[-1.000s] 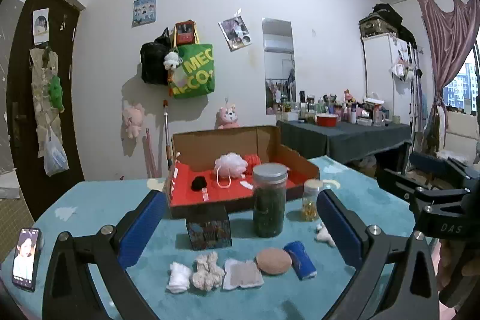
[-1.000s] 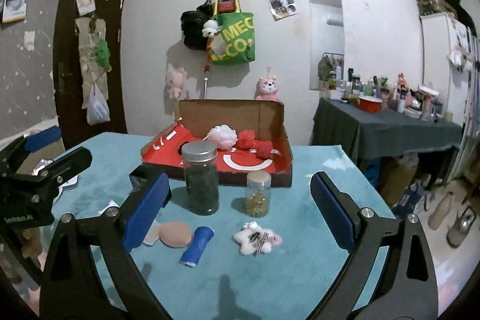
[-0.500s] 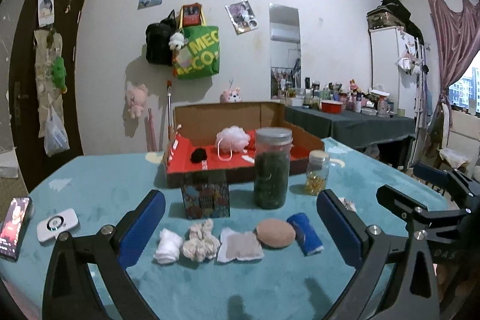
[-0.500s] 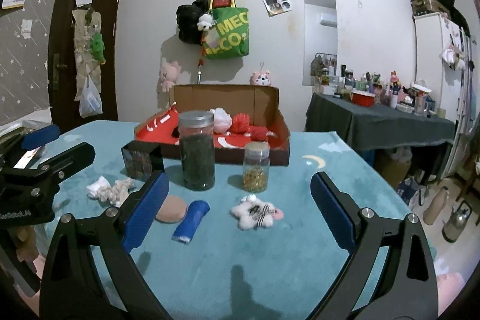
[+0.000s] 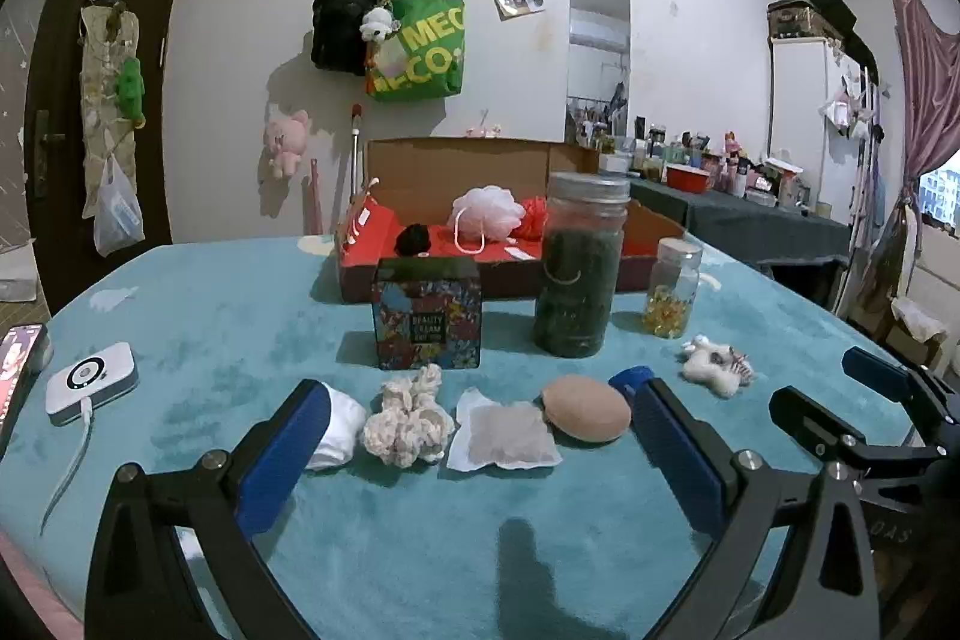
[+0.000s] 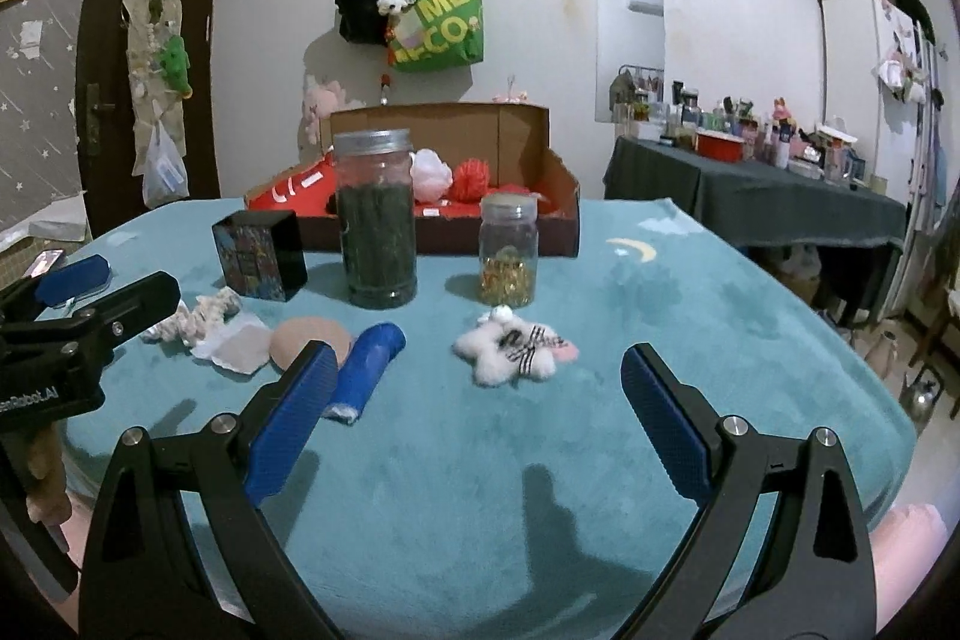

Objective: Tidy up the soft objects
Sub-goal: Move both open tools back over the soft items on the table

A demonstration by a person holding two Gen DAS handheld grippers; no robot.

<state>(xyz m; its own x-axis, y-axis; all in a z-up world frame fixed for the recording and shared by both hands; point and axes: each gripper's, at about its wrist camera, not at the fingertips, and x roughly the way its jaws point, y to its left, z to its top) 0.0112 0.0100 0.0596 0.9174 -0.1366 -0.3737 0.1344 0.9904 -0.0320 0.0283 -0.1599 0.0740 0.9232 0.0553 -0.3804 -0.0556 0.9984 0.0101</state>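
You are holding both grippers wide and empty; your left gripper (image 5: 480, 436) is facing the knotted cloth (image 5: 408, 421) directly ahead, nearer than your right gripper (image 6: 474, 400).

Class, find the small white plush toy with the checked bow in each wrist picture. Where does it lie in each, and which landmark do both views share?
Left wrist view: white plush toy lies right of centre, on the teal cloth.
Right wrist view: plush toy lies at centre, ahead of the open fingers.
Shared landmark: the small jar of yellow capsules, just behind it.
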